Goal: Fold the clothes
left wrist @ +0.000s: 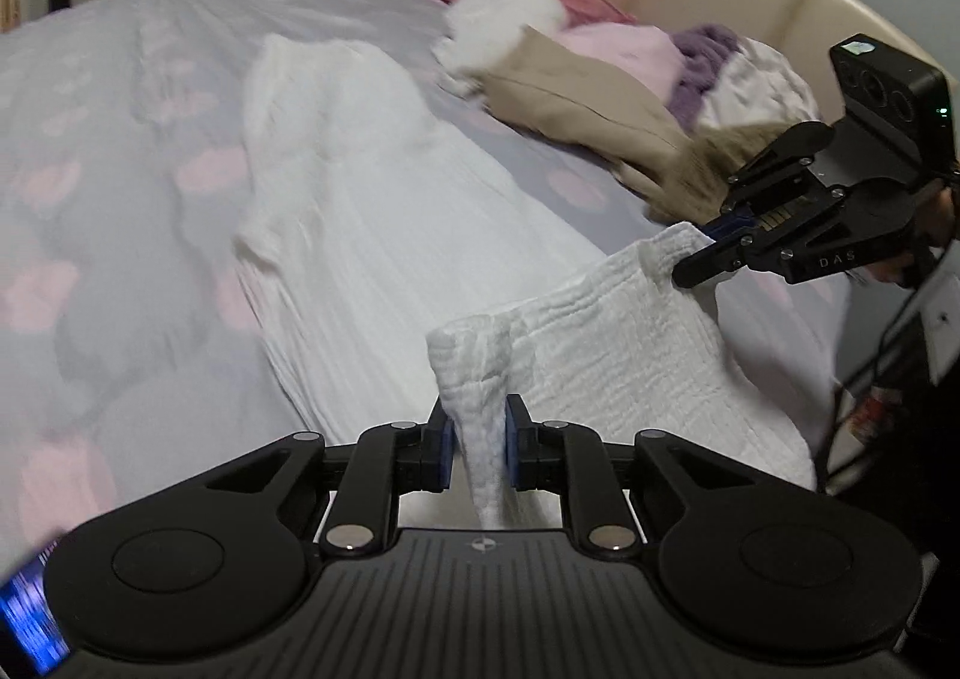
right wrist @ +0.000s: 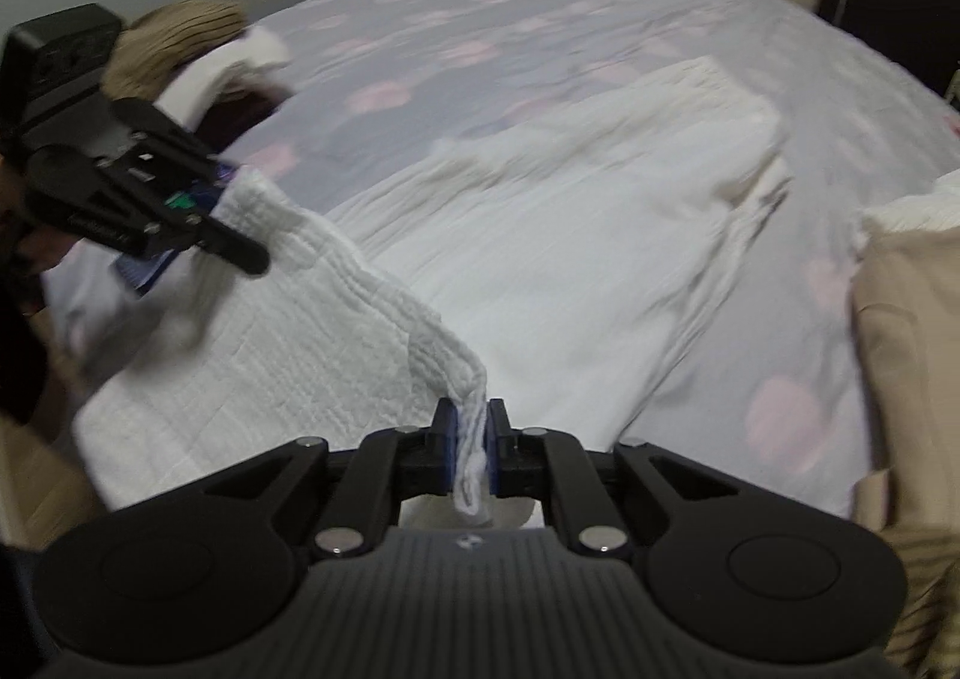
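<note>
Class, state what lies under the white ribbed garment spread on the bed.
The lavender bedsheet with pink blotches shows all around the white ribbed garment. Whatever lies directly beneath the garment is covered and cannot be seen.

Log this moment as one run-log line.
step: lifting | left tool: shut on white garment | right tool: shut on white garment | bed

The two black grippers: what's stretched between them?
The near edge of the white garment, pinched by the left gripper and the right gripper; both wrist views show it.
</note>
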The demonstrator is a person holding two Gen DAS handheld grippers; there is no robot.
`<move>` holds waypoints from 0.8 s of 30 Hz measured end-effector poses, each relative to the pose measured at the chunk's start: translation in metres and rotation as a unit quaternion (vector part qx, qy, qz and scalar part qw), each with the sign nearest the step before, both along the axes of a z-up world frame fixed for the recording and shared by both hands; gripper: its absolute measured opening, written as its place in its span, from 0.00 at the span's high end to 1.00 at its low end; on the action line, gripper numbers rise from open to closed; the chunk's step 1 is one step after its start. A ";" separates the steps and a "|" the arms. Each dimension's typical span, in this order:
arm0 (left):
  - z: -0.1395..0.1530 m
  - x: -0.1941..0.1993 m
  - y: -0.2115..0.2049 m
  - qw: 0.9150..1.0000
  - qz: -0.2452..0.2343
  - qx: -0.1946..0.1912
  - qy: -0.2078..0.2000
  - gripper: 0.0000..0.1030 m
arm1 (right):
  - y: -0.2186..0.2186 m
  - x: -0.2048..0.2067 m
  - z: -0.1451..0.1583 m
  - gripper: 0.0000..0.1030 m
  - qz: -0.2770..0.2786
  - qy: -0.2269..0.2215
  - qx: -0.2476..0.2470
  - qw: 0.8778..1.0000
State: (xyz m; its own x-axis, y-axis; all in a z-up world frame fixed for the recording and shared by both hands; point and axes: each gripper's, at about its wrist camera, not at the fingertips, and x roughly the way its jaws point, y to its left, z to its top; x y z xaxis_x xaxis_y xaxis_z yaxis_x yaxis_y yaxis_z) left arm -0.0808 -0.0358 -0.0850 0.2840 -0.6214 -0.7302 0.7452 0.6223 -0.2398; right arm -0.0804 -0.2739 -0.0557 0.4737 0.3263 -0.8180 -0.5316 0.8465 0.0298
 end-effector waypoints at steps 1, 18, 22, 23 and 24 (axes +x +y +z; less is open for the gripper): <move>0.000 0.003 -0.002 1.000 0.008 0.004 -0.003 0.86 | 0.001 0.008 0.000 0.89 -0.005 -0.002 -0.005 1.000; -0.020 0.032 -0.022 0.998 0.045 0.044 -0.013 0.85 | 0.025 0.059 -0.031 0.90 -0.060 0.025 -0.086 0.994; -0.019 0.037 -0.027 0.997 0.061 0.047 -0.019 0.81 | 0.023 0.066 -0.022 0.89 -0.077 0.016 -0.078 0.994; -0.023 0.039 -0.030 0.996 0.066 0.065 -0.016 0.70 | 0.022 0.067 -0.024 0.87 -0.079 0.021 -0.076 0.994; -0.029 0.040 -0.033 0.994 0.067 0.088 -0.012 0.66 | 0.022 0.068 -0.027 0.84 -0.079 0.029 -0.077 0.993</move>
